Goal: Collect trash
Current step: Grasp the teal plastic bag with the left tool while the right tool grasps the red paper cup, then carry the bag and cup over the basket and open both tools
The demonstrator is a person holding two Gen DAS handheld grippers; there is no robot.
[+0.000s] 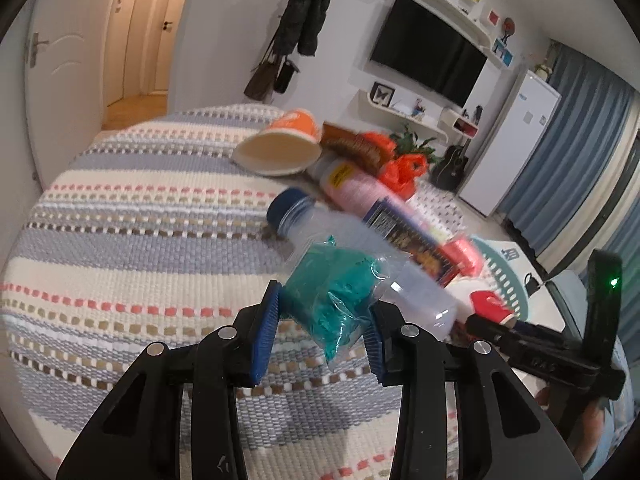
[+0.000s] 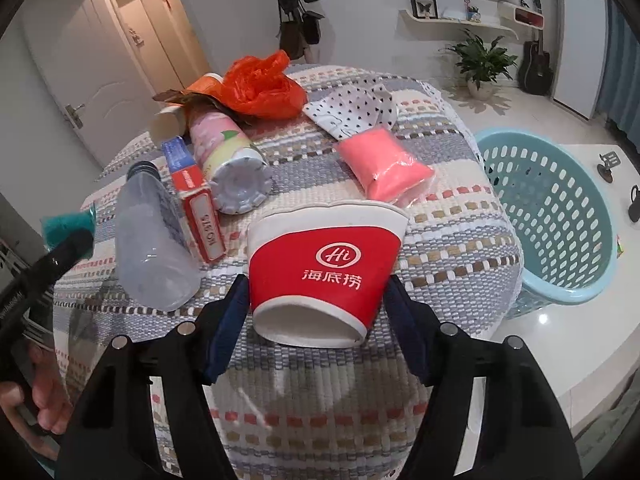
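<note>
Teal pouch clamped in left hand-held gripper, off tablecloth.

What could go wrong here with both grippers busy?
The left gripper pinches only one part of the teal bag, so the slack plastic might slip out. The right gripper straddles a tipped red cup without clearly pressing it; closing could crush or squirt it toward the clear bottle.

Red-and-white paper cup: white oval logo "Hi" w/ Chinese characters "海底捞" below. Red-and-white cardboard box: upside-down print on its white end, approx. "51E0S", not sure. Other labels too blurred.
</note>
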